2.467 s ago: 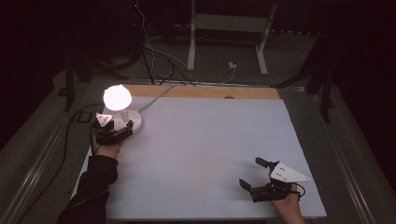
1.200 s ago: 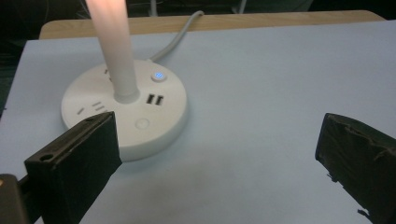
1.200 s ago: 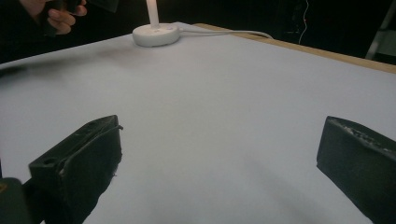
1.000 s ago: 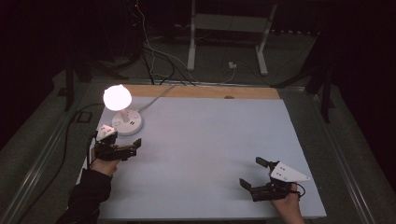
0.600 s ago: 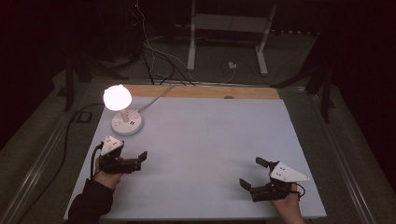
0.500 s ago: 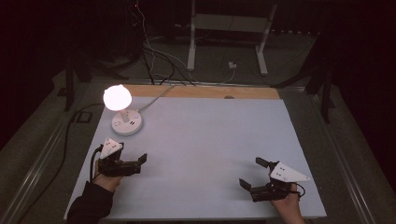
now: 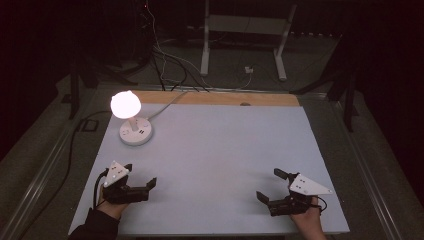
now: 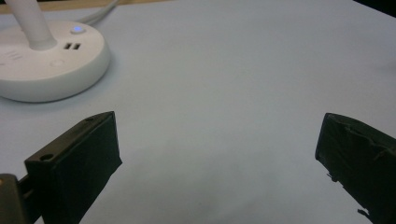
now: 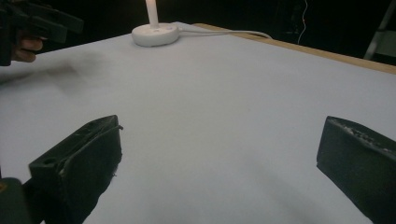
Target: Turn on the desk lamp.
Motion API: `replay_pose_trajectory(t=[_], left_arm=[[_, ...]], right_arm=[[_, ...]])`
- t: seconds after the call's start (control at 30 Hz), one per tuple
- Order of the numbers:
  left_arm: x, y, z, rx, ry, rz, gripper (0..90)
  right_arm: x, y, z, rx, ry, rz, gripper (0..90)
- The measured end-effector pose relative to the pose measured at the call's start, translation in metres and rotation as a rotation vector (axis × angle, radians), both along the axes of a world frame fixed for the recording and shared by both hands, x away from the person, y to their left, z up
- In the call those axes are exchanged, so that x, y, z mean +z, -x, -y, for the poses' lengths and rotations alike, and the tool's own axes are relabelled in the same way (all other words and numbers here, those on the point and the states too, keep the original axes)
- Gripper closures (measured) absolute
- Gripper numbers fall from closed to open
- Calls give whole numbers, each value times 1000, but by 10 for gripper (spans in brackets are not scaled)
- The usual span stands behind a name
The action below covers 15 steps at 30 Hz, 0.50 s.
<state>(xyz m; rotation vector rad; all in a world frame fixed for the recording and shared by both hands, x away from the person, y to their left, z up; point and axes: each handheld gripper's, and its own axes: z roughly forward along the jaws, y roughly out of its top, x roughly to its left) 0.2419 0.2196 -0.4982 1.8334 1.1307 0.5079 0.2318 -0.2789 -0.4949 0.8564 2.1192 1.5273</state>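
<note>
A white desk lamp with a glowing globe (image 7: 125,104) stands on its round base (image 7: 136,133) at the back left of the white table top (image 7: 220,145). My left gripper (image 7: 141,175) rests near the front left edge, well short of the lamp, open with nothing between its jaws. In the left gripper view (image 8: 217,154) the lamp base (image 8: 46,65) with its lit blue button lies ahead at the upper left. My right gripper (image 7: 268,185) sits open and empty at the front right. The right gripper view (image 9: 219,158) looks across bare table to the lamp base (image 9: 155,33).
The lamp's white cord (image 7: 167,103) runs off the back edge over a wooden strip (image 7: 220,98). Cables and a white stand (image 7: 240,30) are on the dark floor behind. The left gripper (image 9: 37,23) shows in the right gripper view at the top left.
My left gripper has drawn back from the lamp base toward the table's front left edge. The lamp stays lit. The right gripper has not moved.
</note>
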Motion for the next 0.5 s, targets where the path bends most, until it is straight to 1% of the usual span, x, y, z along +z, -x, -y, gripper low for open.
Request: replay_pose_trajectory(t=[0.03, 0.1, 0.17, 0.23, 0.3, 0.37, 0.5], left_arm=[[-1, -1, 1, -12, -14, -8, 4], [-3, -2, 2, -33, -31, -6, 4], [-4, -4, 3, -48, -29, -19, 4], [-6, -6, 4, -79, -25, -39, 4], [-7, -6, 5, -96, -30, -42, 4], [-6, -6, 6, -104, -31, -39, 4], [-5, -6, 7, -101, -30, -31, 4]], right_arm=[[0, 0, 0, 0, 0, -1, 0], [0, 0, -1, 3, 3, -1, 0], [0, 0, -1, 5, 2, 1, 0], [0, 0, 0, 5, 2, 0, 0], [0, 0, 0, 4, 2, 0, 0], [0, -1, 0, 5, 2, -2, 0], [0, 0, -1, 8, 5, -3, 0]])
